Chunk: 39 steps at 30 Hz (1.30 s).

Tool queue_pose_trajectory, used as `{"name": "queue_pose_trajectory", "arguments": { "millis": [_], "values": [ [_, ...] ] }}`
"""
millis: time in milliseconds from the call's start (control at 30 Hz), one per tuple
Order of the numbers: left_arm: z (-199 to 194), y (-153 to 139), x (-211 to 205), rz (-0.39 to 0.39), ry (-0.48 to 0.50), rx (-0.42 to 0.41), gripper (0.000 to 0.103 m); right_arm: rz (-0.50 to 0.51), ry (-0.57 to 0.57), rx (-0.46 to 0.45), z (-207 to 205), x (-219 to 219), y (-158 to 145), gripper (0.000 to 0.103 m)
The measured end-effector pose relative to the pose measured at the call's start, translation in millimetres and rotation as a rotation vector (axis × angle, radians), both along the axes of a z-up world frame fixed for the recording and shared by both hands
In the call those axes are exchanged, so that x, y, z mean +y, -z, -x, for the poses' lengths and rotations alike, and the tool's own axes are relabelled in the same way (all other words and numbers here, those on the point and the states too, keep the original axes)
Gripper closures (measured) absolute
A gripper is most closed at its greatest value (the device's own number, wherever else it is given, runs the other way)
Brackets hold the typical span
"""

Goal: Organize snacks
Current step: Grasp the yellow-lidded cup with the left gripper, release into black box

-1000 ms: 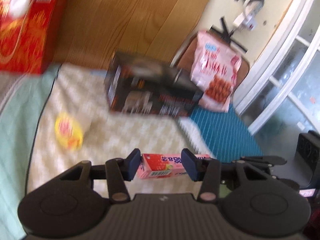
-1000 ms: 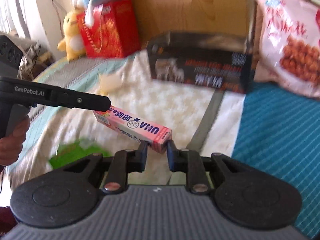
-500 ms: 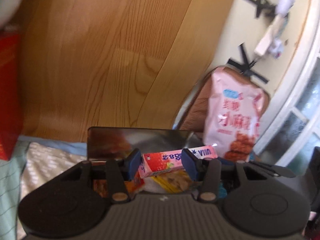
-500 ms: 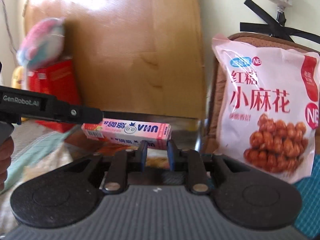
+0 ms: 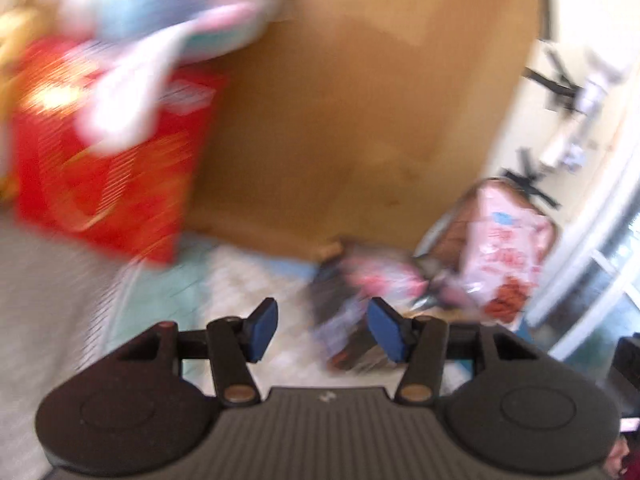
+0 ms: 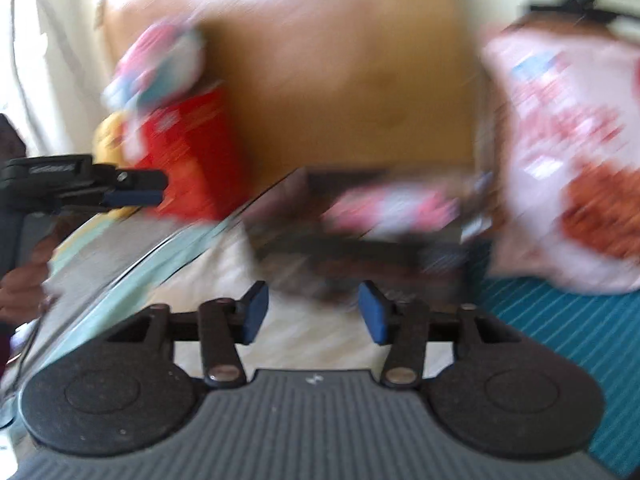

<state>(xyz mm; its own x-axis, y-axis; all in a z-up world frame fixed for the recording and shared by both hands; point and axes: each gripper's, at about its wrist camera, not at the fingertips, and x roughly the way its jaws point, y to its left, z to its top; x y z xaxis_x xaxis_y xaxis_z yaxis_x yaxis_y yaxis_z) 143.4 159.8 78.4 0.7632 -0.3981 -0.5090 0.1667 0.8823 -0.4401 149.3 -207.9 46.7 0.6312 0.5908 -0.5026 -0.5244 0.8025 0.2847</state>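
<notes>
Both views are blurred by motion. A pink candy box (image 6: 394, 208) lies in the open top of a black box (image 6: 352, 256) on the bed; the left wrist view shows the pink candy box (image 5: 380, 280) and the black box (image 5: 344, 320) too. My right gripper (image 6: 314, 314) hangs before the black box, its jaws opening with nothing between the blue pads. My left gripper (image 5: 324, 332) is also opening and empty, back and to the left of the box. In the right wrist view the left gripper (image 6: 132, 196) shows at the left edge, held by a hand (image 6: 24, 280).
A large pink snack bag (image 6: 572, 160) leans at the right against a chair. A red gift bag (image 5: 108, 168) with a plush toy (image 5: 160, 20) on top stands at the left before a wooden headboard (image 5: 360, 100). Teal striped cloth (image 6: 580, 320) covers the bed's right side.
Both grippers held the pink candy box by its ends above the black box; both have let go and drawn back, and the candy box lies in the black box.
</notes>
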Motion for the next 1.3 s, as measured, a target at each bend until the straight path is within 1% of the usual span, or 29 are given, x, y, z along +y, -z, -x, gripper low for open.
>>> {"name": "queue_pose_trajectory", "arguments": {
  "millis": [67,133,167,200,233,300,400,433,467,500,533,567,600,633,667,700,867,1000,1067,1167,1233,1300],
  "values": [
    [9,17,15,0.028,-0.033,0.06,0.052,0.032,-0.078,0.052,4,26,6,0.047],
    [13,35,24,0.098,-0.041,0.111,0.052,0.088,-0.151,0.052,9,60,10,0.046],
    [13,41,25,0.126,-0.036,0.119,0.052,0.118,-0.182,0.042,10,78,12,0.045],
    [10,45,23,0.137,-0.032,0.119,0.052,0.14,-0.208,0.041,8,95,14,0.045],
    [8,48,22,0.133,-0.031,0.118,0.051,0.153,-0.223,0.05,6,109,16,0.045],
    [0,52,15,0.108,-0.027,0.121,0.047,0.167,-0.235,0.067,0,135,20,0.045],
    [-16,63,7,0.117,-0.002,0.149,0.047,0.203,-0.224,0.045,-8,162,24,0.044],
    [-20,69,2,0.127,0.01,0.175,0.051,0.207,-0.214,0.053,-11,168,25,0.045],
    [-18,75,-1,0.13,0.017,0.202,0.057,0.205,-0.208,0.069,-16,170,26,0.047],
    [-18,81,-6,0.122,0.02,0.224,0.059,0.2,-0.21,0.092,-20,171,29,0.05],
    [-13,81,-9,0.108,0.016,0.203,0.059,0.201,-0.21,0.112,-23,171,32,0.053],
    [-8,80,-14,0.088,0.03,0.198,0.059,0.204,-0.201,0.103,-23,170,33,0.063],
    [-3,79,-18,0.081,0.04,0.198,0.059,0.208,-0.202,0.101,-18,168,35,0.07],
    [4,80,-22,0.085,0.052,0.205,0.059,0.195,-0.211,0.116,-15,164,33,0.072],
    [9,80,-26,0.098,0.063,0.209,0.06,0.186,-0.213,0.13,-11,159,32,0.077],
    [14,81,-30,0.107,0.073,0.212,0.06,0.186,-0.213,0.134,-6,154,31,0.077],
    [40,83,-58,0.141,0.143,0.216,0.06,0.24,-0.201,0.072,36,127,32,0.077],
    [49,75,-85,0.127,0.207,0.207,0.06,0.245,-0.155,0.066,54,98,32,0.077],
    [56,67,-95,0.116,0.23,0.177,0.06,0.231,-0.129,0.056,59,87,29,0.077],
    [60,61,-109,0.083,0.26,0.137,0.06,0.204,-0.092,0.009,70,72,24,0.077],
    [55,67,-115,0.083,0.273,0.162,0.06,0.194,-0.074,0.014,70,66,27,0.077],
    [50,76,-118,0.09,0.277,0.202,0.06,0.197,-0.064,0.044,65,63,34,0.077]
  ]
}}
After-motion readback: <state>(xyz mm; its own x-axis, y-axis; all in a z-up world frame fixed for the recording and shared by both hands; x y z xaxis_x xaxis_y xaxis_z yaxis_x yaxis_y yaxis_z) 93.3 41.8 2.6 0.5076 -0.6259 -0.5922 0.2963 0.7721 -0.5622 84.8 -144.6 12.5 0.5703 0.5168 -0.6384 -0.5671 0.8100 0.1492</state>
